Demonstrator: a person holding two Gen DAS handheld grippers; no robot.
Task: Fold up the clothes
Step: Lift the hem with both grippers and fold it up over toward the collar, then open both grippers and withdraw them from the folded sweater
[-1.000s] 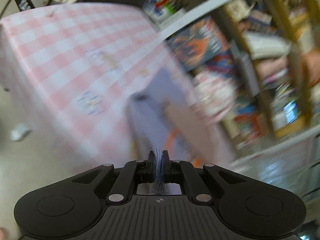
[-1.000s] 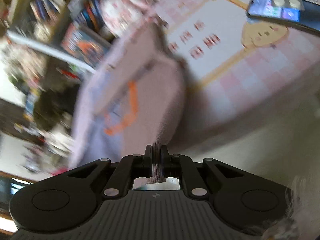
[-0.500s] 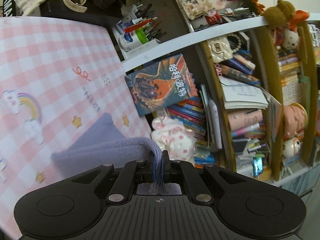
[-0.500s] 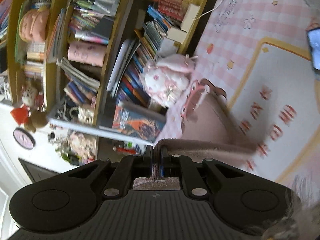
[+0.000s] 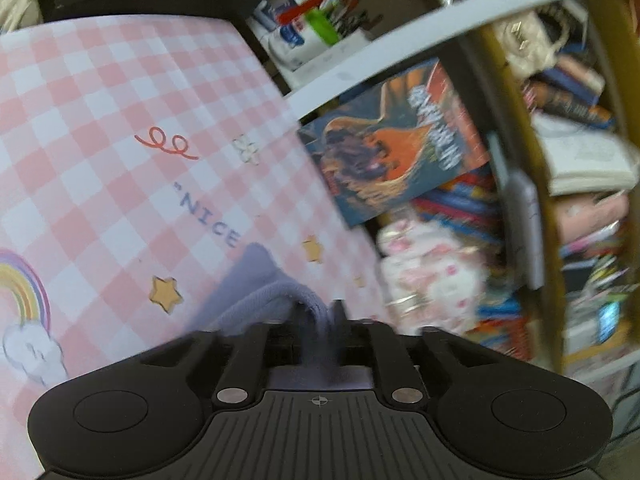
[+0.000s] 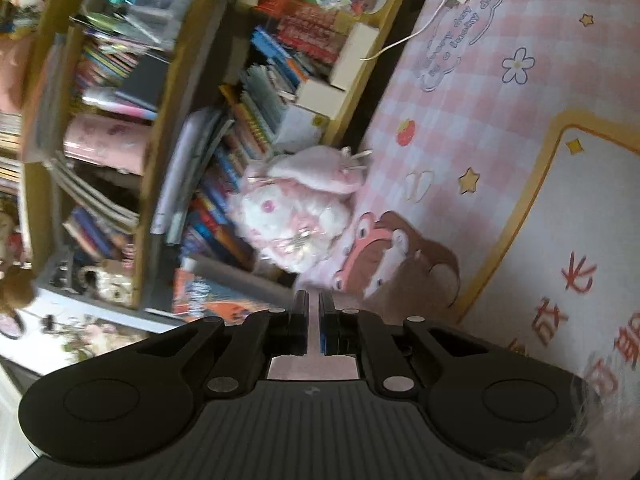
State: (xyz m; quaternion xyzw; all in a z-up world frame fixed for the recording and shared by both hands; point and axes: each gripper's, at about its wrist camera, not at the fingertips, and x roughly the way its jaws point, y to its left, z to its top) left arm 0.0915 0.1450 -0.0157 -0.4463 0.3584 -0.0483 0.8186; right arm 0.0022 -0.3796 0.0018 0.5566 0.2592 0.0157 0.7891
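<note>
1. Near the desk's far edge, the left gripper [image 5: 320, 322] pinches a fold of the lavender garment [image 5: 256, 284] lying on the pink checked cloth [image 5: 100, 120].
2. The right gripper [image 6: 314, 312] holds nothing, its jaws slightly parted, close to the pink plush toy [image 6: 296, 216].

A lived-in home room, likely a child's or student's. The counter [image 5: 100, 92] wears a pink-and-white checked cloth printed with rainbows, stars and "NICE". Just behind it stands a crowded yellow wooden bookshelf [image 6: 156, 128] stuffed with colourful books and papers. A fluffy pink-and-white plush toy [image 6: 296, 216] sits at the shelf's foot, touching the counter's edge.
</note>
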